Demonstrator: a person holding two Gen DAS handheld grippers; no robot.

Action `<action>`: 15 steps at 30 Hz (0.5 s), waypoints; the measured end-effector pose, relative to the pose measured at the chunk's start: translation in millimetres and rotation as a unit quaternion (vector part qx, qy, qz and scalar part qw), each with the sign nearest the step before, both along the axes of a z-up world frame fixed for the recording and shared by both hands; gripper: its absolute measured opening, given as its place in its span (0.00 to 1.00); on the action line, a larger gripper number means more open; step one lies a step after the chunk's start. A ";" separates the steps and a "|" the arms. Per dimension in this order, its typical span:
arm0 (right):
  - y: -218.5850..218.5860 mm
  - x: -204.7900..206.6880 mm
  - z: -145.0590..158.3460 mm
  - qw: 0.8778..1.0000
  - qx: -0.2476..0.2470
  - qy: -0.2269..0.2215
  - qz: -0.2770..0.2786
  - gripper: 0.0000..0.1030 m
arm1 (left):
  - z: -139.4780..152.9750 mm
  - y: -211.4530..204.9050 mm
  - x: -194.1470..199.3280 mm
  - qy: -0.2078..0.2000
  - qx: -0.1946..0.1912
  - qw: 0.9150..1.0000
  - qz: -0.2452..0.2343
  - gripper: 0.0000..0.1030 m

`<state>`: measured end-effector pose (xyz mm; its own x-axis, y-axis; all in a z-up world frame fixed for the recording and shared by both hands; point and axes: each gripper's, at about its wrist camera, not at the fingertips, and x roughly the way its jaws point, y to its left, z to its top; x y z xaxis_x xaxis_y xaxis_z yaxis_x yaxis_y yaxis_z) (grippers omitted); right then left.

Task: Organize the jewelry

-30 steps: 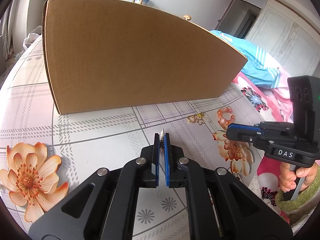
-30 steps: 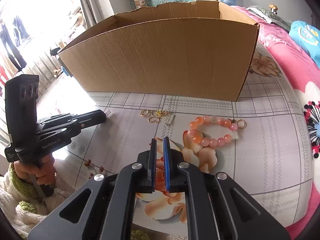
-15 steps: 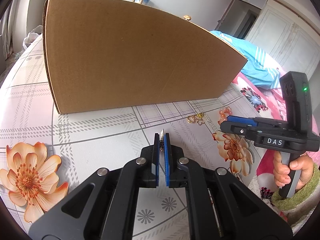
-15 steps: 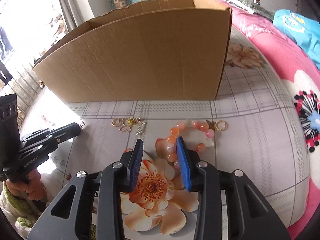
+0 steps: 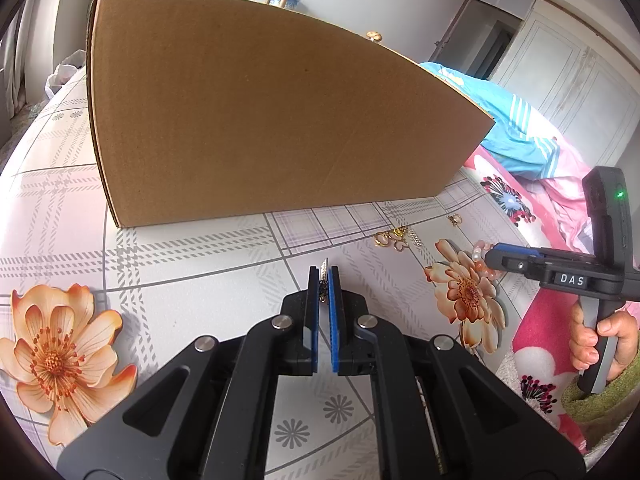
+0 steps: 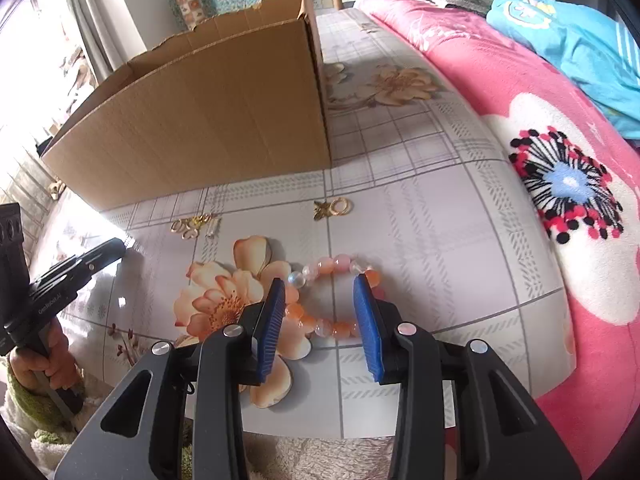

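Right hand-held gripper (image 6: 320, 312): jaws part-open, blue pads standing either side of the bead bracelet (image 6: 334, 264), above it. Nothing pressed between the pads yet; the bracelet lies flat on the worktop (image 6: 440, 240), its near arc half hidden behind the fingers.

Left hand-held gripper (image 5: 324, 284): jaws narrow, nearly together, pinching a small dark-and-gold piece (image 5: 323, 286) with a pale tag poking out past the tips. Too small to name; likely an earring or a clip. It hangs over bare worktop, just short of the cardboard box (image 5: 260, 112).

Further out: a cluster of gold rings and a small spring-like piece (image 6: 194, 226) lies near the box's front wall. A second gold piece (image 6: 334, 208), a ring with a cross-shaped charm, lies apart to the right of the cluster, beyond the bracelet. Box stands open-topped at the back of the worktop. Pink flowered blanket (image 6: 560, 200) along the right edge, blue cloth behind it.

Step in hand, as I judge it: right side lining up to pick the bracelet, left side already loaded and waiting.

Next move calls for: lowering the right pads so one bead strand sits between them, then closing. Beads are round and slick, so a grip across the strand could roll off. Left load presumably goes into the box
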<state>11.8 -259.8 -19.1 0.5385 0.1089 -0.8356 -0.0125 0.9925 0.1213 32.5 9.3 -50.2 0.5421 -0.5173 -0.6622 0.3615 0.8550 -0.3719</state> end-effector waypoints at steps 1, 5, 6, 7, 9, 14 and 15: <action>-1.1 0.0 4.2 1.000 0.006 -0.010 -0.001 0.34 | -0.1 0.0 -0.1 0.000 0.000 1.000 0.000 0.05; 9.4 2.0 20.0 0.998 0.023 -0.056 0.020 0.34 | 0.2 -0.1 -0.2 0.000 0.001 1.000 0.000 0.05; 16.0 5.1 22.1 0.997 0.026 -0.061 0.032 0.34 | 0.4 -0.2 -0.3 0.000 0.001 1.000 0.000 0.05; 24.3 9.2 22.0 0.996 0.031 -0.062 0.047 0.34 | 0.6 -0.3 -0.1 0.000 0.001 1.000 0.000 0.05; 38.1 21.8 20.4 0.995 0.036 -0.056 0.073 0.34 | 0.9 -0.5 -0.3 0.000 0.002 1.000 0.000 0.05; 75.9 37.0 1.2 0.993 0.000 -0.035 0.113 0.34 | 1.4 -2.3 0.1 0.000 0.004 1.000 0.000 0.05; 79.9 39.8 -1.4 0.993 -0.004 -0.029 0.115 0.34 | 1.3 -2.4 0.4 0.001 0.003 1.000 0.000 0.05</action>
